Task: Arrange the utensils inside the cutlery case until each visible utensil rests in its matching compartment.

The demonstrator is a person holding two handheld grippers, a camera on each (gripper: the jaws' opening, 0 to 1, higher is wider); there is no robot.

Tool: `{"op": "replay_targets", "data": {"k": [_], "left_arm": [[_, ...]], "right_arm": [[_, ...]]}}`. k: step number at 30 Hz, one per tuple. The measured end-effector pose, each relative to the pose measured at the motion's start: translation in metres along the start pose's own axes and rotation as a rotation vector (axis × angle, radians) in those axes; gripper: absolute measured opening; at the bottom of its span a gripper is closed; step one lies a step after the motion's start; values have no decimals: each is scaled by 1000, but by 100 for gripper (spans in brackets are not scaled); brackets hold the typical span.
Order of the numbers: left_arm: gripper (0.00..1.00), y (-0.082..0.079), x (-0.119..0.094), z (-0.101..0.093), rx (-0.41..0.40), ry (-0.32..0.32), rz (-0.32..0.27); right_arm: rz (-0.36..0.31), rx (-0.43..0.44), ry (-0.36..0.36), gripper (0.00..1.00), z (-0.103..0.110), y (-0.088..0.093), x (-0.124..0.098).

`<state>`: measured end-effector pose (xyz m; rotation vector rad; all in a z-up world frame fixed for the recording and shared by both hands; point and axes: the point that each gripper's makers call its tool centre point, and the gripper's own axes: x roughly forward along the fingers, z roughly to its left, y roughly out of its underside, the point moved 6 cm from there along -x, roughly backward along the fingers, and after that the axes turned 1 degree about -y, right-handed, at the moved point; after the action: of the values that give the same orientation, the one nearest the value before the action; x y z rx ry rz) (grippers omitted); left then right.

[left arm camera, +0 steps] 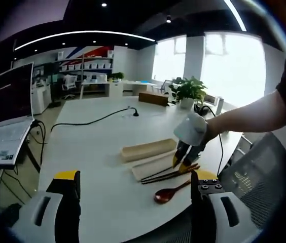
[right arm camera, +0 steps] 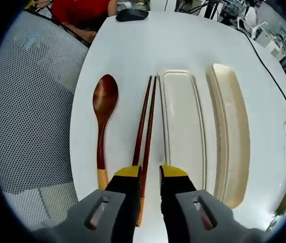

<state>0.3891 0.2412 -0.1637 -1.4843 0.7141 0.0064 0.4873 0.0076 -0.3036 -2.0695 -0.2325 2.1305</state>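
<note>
Yellow-tipped right gripper (right arm camera: 148, 172) is straddling the slim dark wooden chopsticks (right arm camera: 145, 114) at lower centre, jaws slightly parted, grip uncertain. Left of them is lying a glossy wooden spoon (right arm camera: 103, 121); right, the shallow beige cutlery case (right arm camera: 229, 131) and lid (right arm camera: 182, 126) are sitting. Left gripper (left arm camera: 135, 185) is hovering open.

White table (right arm camera: 122, 45) bears spoon (right arm camera: 104, 109); chopsticks (right arm camera: 145, 119); case (right arm camera: 230, 126); lid (right arm camera: 182, 121).
</note>
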Motion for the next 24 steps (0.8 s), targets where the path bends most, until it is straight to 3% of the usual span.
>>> {"op": "replay_targets", "data": {"k": [9, 14, 19, 24], "left_arm": [[93, 3, 1, 0, 7, 1, 19], [92, 3, 1, 1, 5, 0, 18], [92, 3, 2, 0, 6, 4, 19], [92, 2, 2, 0, 9, 3, 18]], "right_arm": [[-1, 36, -8, 5, -10, -5, 2], [31, 5, 0, 5, -7, -7, 3], [13, 59, -9, 5, -9, -6, 3], [21, 31, -1, 4, -8, -11, 4]]}}
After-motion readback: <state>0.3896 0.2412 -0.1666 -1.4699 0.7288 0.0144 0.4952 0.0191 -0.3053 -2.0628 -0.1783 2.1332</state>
